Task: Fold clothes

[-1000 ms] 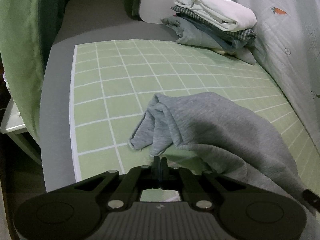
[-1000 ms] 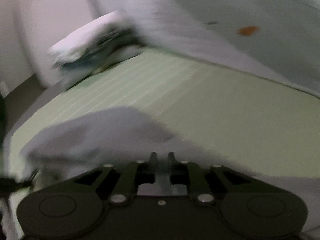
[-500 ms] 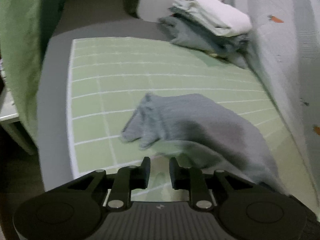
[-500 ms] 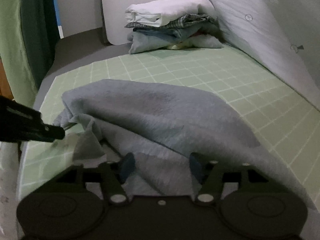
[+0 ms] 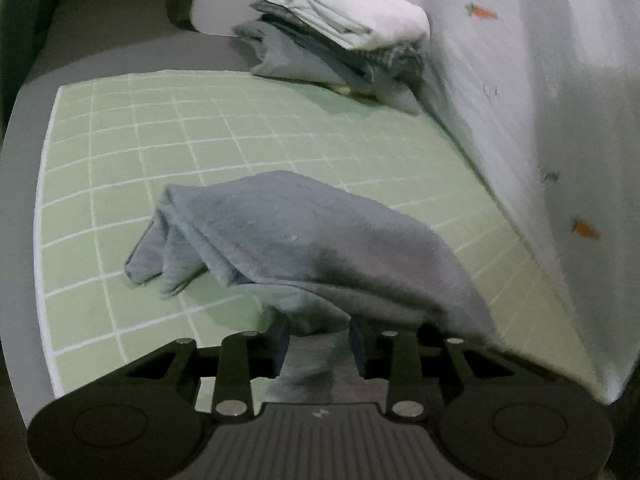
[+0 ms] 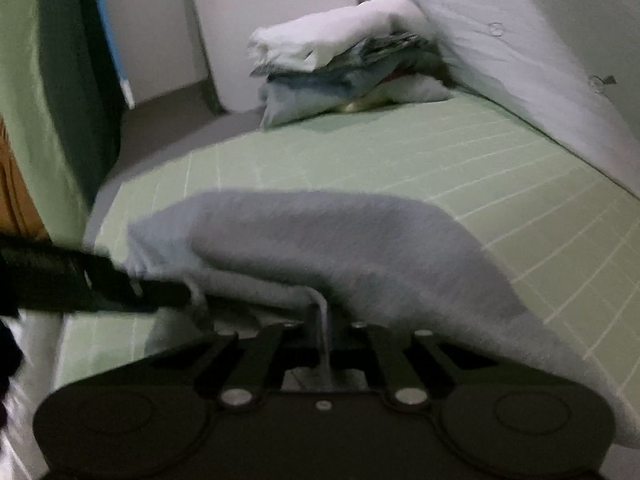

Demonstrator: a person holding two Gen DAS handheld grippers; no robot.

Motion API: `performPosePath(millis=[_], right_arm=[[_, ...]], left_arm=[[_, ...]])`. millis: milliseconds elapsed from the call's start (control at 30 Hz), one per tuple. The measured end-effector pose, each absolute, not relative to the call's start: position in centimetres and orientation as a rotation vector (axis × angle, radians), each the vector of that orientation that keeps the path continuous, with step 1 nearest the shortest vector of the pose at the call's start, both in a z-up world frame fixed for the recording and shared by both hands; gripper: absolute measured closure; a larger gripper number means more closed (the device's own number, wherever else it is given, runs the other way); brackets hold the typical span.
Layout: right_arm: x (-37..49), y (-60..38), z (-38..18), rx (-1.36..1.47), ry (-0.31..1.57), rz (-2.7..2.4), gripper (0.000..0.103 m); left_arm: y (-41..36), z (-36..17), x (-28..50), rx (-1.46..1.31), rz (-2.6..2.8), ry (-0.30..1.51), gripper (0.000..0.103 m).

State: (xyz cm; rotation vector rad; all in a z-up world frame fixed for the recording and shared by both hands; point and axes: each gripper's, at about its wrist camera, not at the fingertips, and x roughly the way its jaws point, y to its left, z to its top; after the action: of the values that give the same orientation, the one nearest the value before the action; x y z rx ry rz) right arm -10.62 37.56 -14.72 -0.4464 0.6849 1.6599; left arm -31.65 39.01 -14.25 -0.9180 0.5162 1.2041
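A grey sweatshirt-like garment [image 5: 304, 240] lies bunched on the green grid mat [image 5: 160, 140], its folded end toward the far left. My left gripper [image 5: 320, 340] is open, and a hanging fold of the grey fabric sits loosely between its fingers. In the right wrist view the same garment [image 6: 340, 248] drapes over the near end of the mat. My right gripper [image 6: 322, 320] is shut on its near edge, where a pale strip of fabric shows. The left gripper [image 6: 120, 284] reaches in from the left, its tip at the garment's edge.
A stack of folded clothes [image 5: 344, 20] with a white piece on top rests at the mat's far right corner. A pale quilt with carrot prints [image 5: 520, 80] rises along the right side. Grey bedding [image 5: 100, 56] borders the mat's left; a green curtain [image 6: 40, 100] hangs beyond.
The left gripper let go of the grey fabric, opened wider and moved right along its near edge. The right gripper, open half a second ago, has shut on the garment's near edge.
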Motion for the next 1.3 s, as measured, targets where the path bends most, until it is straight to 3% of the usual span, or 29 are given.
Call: performPosePath(millis=[33,100,167,467,500,533,600,633,700,767,833,1000,1133,1300], right_arm=[[-10.0,37.8,-14.3,-0.426,0.682,1.66,0.1],[-8.7,38.3,-13.2,-0.391,0.661,1.656,0.1],[-6.9,39.1,-12.3,-0.37,0.615,1.628,0.1],[6.9,39.7,-9.1,-0.207,0.371,1.019,0.1],[8.1,39.2,-9.1,-0.194,0.378,0.949,0.099],[9.0,38.7,-9.1,-0.19,0.394,0.891,0.091],[10.0,37.1,-9.6,-0.184,0.454,0.833,0.073],[10.0,36.1,-10.0,-0.183,0.48,0.826,0.055],[9.0,33.8,-11.0,-0.208,0.527,0.839,0.045],[7.4,31.6,-12.1,-0.257,0.583,0.835,0.027],[5.5,29.0,-13.2,-0.282,0.64,0.807,0.018],[0.9,23.1,-15.1,-0.229,0.807,0.736,0.008],[-2.6,22.0,-14.6,-0.234,0.841,0.732,0.007],[-6.6,20.8,-12.7,-0.217,0.813,0.677,0.005]], left_arm=[[39.2,-14.6,-30.9,-0.897,1.233,0.564,0.07],[39.5,-15.4,-29.8,-0.874,1.295,0.624,0.089],[39.7,-15.4,-29.6,-0.875,1.32,0.625,0.095],[40.0,-15.0,-32.8,-0.864,1.394,0.665,0.098],[40.0,-15.0,-33.2,-0.861,1.402,0.671,0.097],[40.0,-14.9,-33.6,-0.859,1.411,0.676,0.097],[40.0,-14.8,-34.5,-0.855,1.427,0.687,0.091],[40.0,-14.8,-34.9,-0.851,1.429,0.693,0.09],[40.1,-14.4,-35.4,-0.838,1.404,0.704,0.086],[40.4,-13.8,-35.4,-0.813,1.374,0.713,0.077],[40.6,-13.1,-35.4,-0.788,1.337,0.706,0.071],[41.6,-11.7,-35.4,-0.818,1.163,0.625,0.044],[42.8,-12.1,-34.7,-0.869,1.024,0.608,0.044],[44.8,-14.8,-33.0,-0.878,0.847,0.716,0.047]])
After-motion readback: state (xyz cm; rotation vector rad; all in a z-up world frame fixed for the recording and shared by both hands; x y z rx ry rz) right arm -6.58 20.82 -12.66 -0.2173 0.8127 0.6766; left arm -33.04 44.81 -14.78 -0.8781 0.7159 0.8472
